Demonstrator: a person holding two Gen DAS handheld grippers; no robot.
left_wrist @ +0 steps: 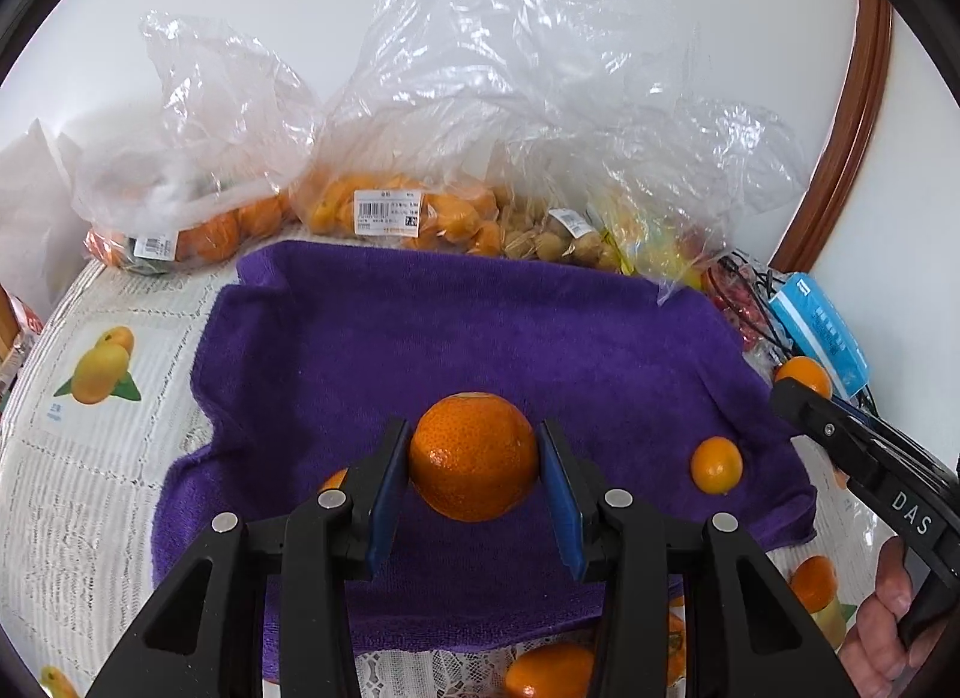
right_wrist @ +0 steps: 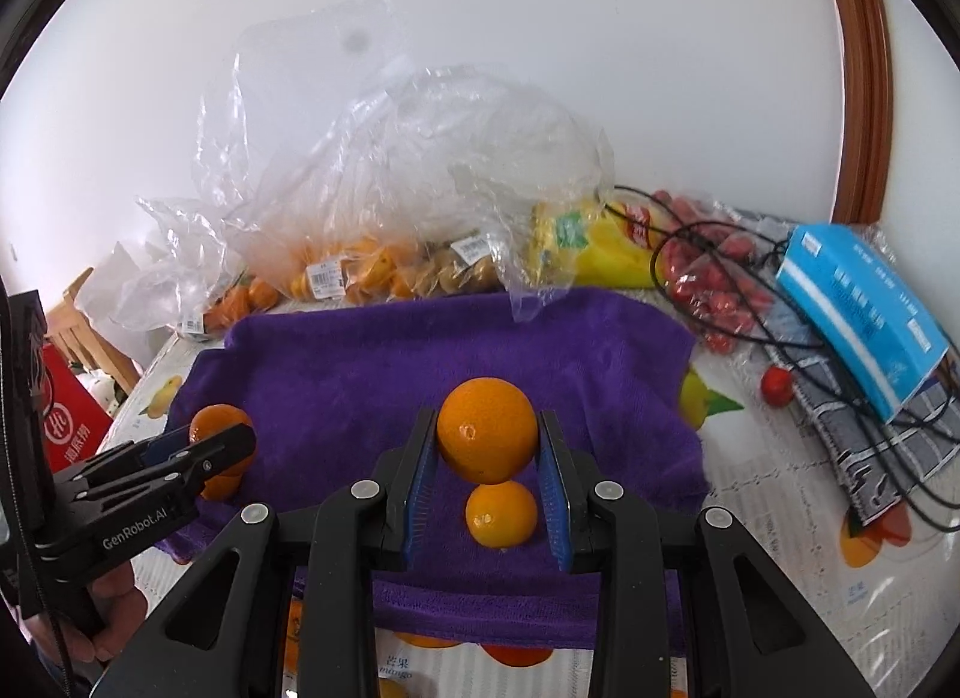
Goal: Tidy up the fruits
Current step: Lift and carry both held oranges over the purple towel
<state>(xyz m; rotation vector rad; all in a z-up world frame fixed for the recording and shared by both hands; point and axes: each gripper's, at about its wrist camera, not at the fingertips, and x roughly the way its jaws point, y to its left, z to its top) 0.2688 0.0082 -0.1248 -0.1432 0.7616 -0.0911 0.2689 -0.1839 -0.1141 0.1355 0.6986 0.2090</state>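
Observation:
My left gripper point(left_wrist: 474, 434) is shut on a large orange point(left_wrist: 474, 455), held above a purple towel point(left_wrist: 420, 338). A second orange point(left_wrist: 333, 479) peeks out behind its left finger. A small orange point(left_wrist: 716, 465) lies on the towel's right part. At the right edge of the left wrist view, my right gripper point(left_wrist: 798, 389) grips another orange point(left_wrist: 804, 375). In the right wrist view that gripper point(right_wrist: 487, 419) is shut on this orange point(right_wrist: 487, 428), above the small orange point(right_wrist: 501, 513) on the towel point(right_wrist: 360, 362). The left gripper point(right_wrist: 210, 437) with its orange point(right_wrist: 219, 422) shows at the left.
Clear plastic bags of oranges and other small fruit point(left_wrist: 396, 206) crowd the back of the table by the wall. A blue tissue box point(right_wrist: 858, 302), black cables point(right_wrist: 720, 278) and a bag of red fruit point(right_wrist: 714, 284) lie at the right. The fruit-print tablecloth point(left_wrist: 102, 458) surrounds the towel.

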